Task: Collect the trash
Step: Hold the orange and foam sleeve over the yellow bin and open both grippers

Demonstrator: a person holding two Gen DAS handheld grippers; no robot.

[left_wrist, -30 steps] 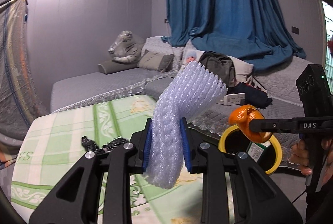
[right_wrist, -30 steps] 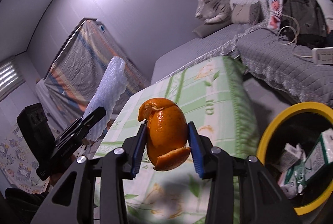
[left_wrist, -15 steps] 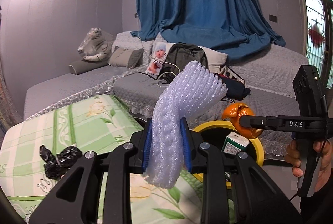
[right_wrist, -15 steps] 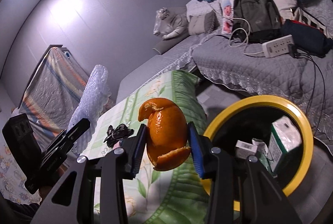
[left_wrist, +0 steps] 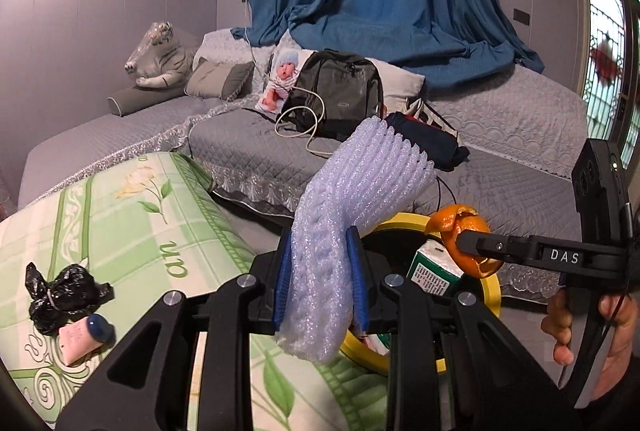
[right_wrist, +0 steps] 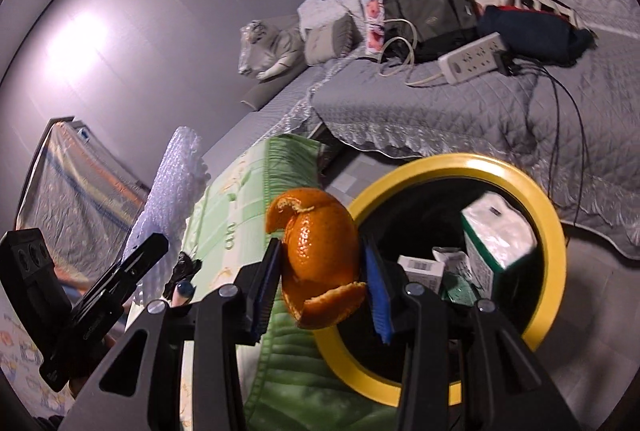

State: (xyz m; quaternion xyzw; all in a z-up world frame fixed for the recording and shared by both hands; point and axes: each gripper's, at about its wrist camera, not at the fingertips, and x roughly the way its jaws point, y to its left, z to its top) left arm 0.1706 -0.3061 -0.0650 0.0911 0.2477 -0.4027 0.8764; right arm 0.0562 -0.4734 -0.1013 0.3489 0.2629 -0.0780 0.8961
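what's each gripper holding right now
left gripper: shut on the foam wrap
right gripper: shut on the orange peel

At the lower left of your left wrist view sits the green floral mattress (left_wrist: 132,215), and on it lie a knotted black plastic bag (left_wrist: 60,295) and, touching it, a small pink tube (left_wrist: 82,337) with a dark blue cap. Across the middle runs the grey quilted sofa (left_wrist: 248,155); a backpack (left_wrist: 340,91), a coiled white cable (left_wrist: 300,127) and a plush tiger (left_wrist: 160,57) rest on it.
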